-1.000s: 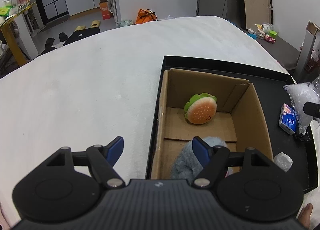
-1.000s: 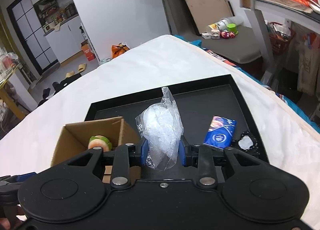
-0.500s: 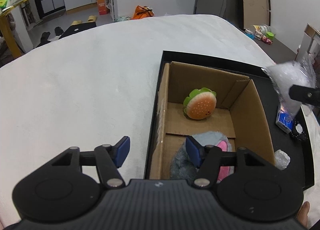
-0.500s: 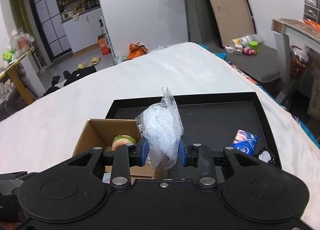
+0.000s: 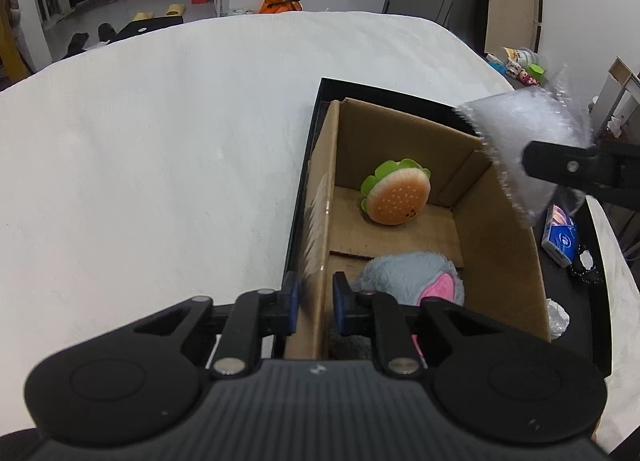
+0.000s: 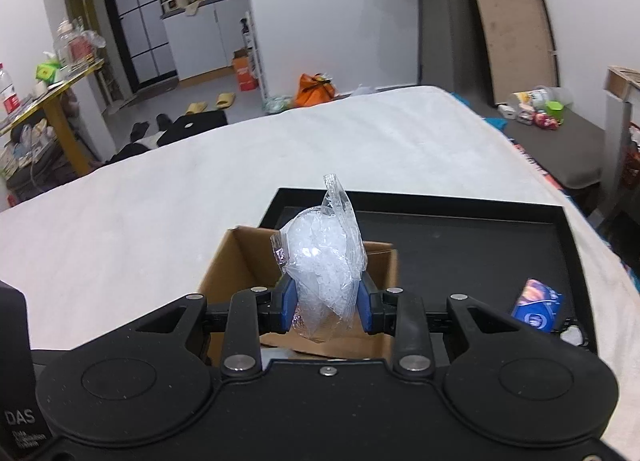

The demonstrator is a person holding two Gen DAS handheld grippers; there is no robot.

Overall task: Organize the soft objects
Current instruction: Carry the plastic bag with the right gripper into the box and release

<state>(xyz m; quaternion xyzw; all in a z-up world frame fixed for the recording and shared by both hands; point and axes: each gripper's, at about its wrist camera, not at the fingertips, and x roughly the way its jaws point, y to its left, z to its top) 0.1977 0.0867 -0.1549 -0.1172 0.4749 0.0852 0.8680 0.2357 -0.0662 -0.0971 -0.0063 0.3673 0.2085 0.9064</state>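
Two soft toys already in the cardboard box (image 5: 504, 257): burger plush (image 5: 396, 197) against the far wall, well ahead of the left hand-held gripper (image 5: 314, 301); grey plush with a pink ear (image 5: 412, 277) just ahead and right of its inner finger. Left hand-held gripper has just been closing and now pinches the near-left box wall, one blue pad outside, one inside; reads as steadying the box. Right hand-held gripper (image 6: 326, 301) clamped on a clear plastic bag of white filling (image 6: 324, 273), bag standing up between its pads, box opening directly ahead and below. In the left wrist view the bag hangs over the right box wall, not yet inside. Still out on the black tray (image 6: 460, 245): blue packet (image 6: 538, 305), ahead and right of the right hand-held gripper, a small black-and-white item beside it, and a small crumpled clear wrapper (image 5: 558, 313) at the box's near-right corner. Whether these count as soft: cannot tell. Tray sits on a white bed cover (image 5: 160, 161). Judgement: over halfway; the bag drop is the step in hand, tray leftovers remain.
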